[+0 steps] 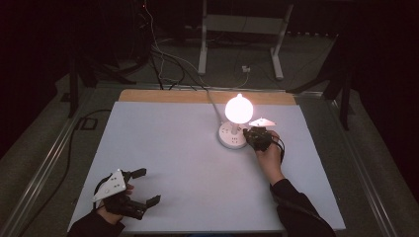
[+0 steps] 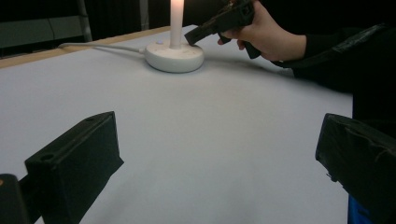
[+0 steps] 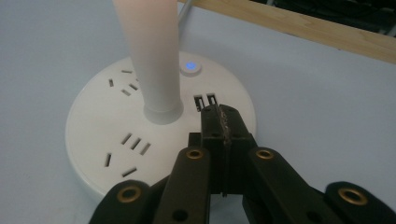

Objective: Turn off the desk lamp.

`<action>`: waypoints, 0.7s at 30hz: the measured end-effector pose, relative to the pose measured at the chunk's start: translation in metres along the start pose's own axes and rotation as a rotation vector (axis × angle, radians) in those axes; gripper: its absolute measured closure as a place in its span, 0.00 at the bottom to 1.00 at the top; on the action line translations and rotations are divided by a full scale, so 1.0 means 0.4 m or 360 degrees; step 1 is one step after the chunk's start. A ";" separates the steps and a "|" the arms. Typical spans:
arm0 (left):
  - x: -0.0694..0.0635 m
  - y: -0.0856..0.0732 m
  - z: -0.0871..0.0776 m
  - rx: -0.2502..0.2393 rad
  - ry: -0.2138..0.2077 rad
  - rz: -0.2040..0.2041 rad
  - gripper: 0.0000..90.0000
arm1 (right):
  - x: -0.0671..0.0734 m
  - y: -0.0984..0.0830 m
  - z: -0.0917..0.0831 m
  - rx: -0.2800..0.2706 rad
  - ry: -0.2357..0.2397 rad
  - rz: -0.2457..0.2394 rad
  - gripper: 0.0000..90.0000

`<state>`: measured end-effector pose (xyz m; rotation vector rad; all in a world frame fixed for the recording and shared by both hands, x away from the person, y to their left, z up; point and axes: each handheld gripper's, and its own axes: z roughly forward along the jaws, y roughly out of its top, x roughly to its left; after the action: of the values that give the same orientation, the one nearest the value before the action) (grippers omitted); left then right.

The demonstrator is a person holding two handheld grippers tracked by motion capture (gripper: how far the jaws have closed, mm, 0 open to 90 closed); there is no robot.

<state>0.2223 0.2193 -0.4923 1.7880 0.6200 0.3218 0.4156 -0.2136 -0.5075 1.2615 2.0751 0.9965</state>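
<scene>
Jaws of the right gripper (image 3: 223, 122) were pressed flat together with nothing between them, their tips resting on or just above the near right part of the lamp base (image 3: 93, 135), just beside a pair of USB slots (image 3: 205, 101); whether they touched the plastic could not be told. That base was a round, smooth white disc of plastic with socket slots cut into its top and a small button (image 3: 190, 67) glowing blue on its far side. From its middle a pale, tapering stem (image 3: 150, 56) rose straight up, its long axis vertical, ending in a lit round globe (image 1: 239, 108) seen from the high view. A white cord (image 2: 100, 46) ran from the base toward the far wooden edge (image 1: 163, 96) of the table. The lamp stood on the right half of the matte white tabletop (image 1: 192, 163), toward the far side.

Well apart, at the near left corner, the left gripper (image 1: 149, 186) lay low over the tabletop with its blocky black jaws spread wide and empty, pointing right.
</scene>
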 end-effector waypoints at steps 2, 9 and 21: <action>0.001 0.000 0.000 -0.0004 -0.0001 -0.0005 0.01 | 0.004 0.001 0.000 0.0004 -0.0017 -0.0013 1.00; 0.002 0.000 0.001 -0.0003 0.0000 -0.0007 0.01 | 0.001 0.029 -0.041 -0.0113 0.0001 0.0014 1.00; 0.000 0.000 0.001 0.0002 -0.0001 0.0002 0.01 | 0.001 0.015 -0.026 -0.0080 -0.0002 0.0018 1.00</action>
<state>0.2226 0.2189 -0.4923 1.7895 0.6188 0.3214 0.4111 -0.2148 -0.4965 1.2496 2.0309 1.0460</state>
